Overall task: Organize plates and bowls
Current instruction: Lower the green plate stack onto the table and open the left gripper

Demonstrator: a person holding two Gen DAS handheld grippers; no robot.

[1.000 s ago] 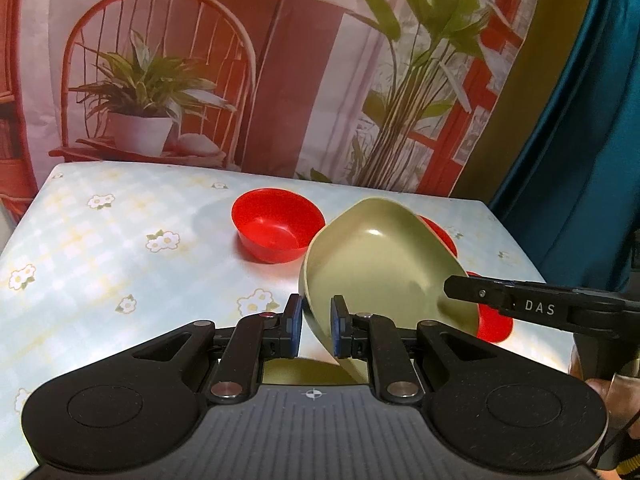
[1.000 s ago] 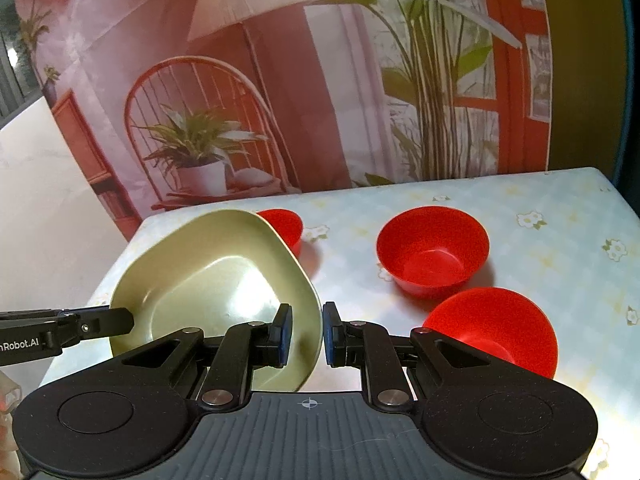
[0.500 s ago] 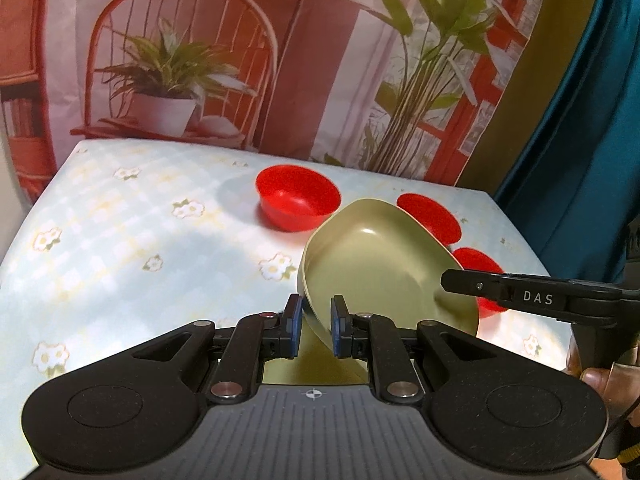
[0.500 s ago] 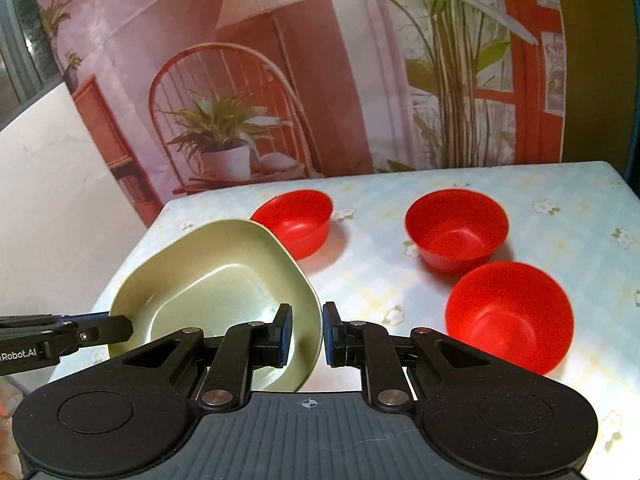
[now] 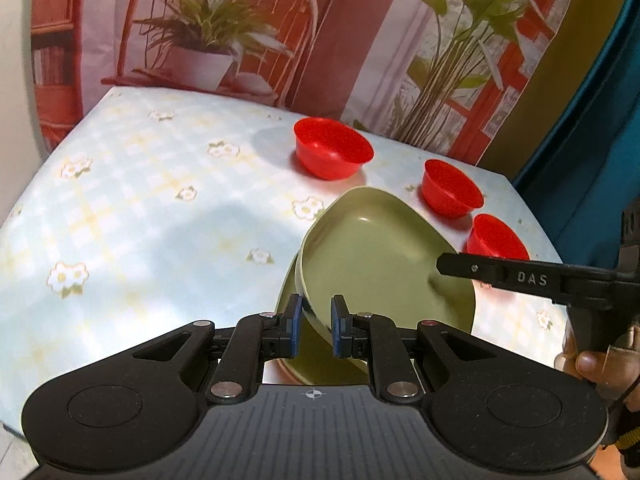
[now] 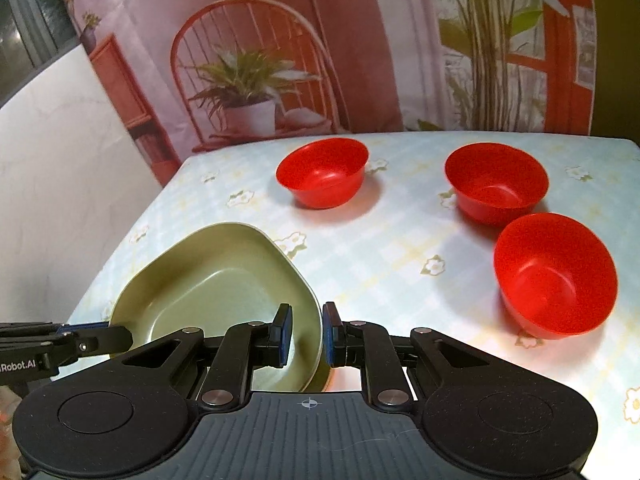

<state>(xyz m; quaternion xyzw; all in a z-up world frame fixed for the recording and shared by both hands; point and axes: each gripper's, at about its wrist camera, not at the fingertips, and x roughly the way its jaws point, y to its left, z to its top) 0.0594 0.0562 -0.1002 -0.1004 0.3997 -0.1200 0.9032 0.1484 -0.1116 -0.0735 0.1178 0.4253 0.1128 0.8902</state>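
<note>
Green plate point(image 5: 380, 256), rounded-triangular, stiff, near the counter point(image 5: 140, 208) front edge, tilted over a second green plate point(image 5: 286, 294) lying under it. Left gripper point(image 5: 313, 330): narrow, rim between the pads, contact likely but not certain. Right gripper point(image 6: 305, 334): narrow, straddling the opposite rim; one finger reaching over the basin in the left view. Judged light, rigid, smooth-glazed and apt to slip; best hold on the raised rim, at two opposite sides, level. Red bowls, three: far bowl point(image 6: 322, 172) toward the back edge, right-rear bowl point(image 6: 496, 182), near-right bowl point(image 6: 554, 276) toward the right edge; all upright, apart from one another, probably thin plastic, light. Hidden: most of the lower plate, nearest plate edge behind gripper bodies, counter front edge. Material unconfirmed.
</note>
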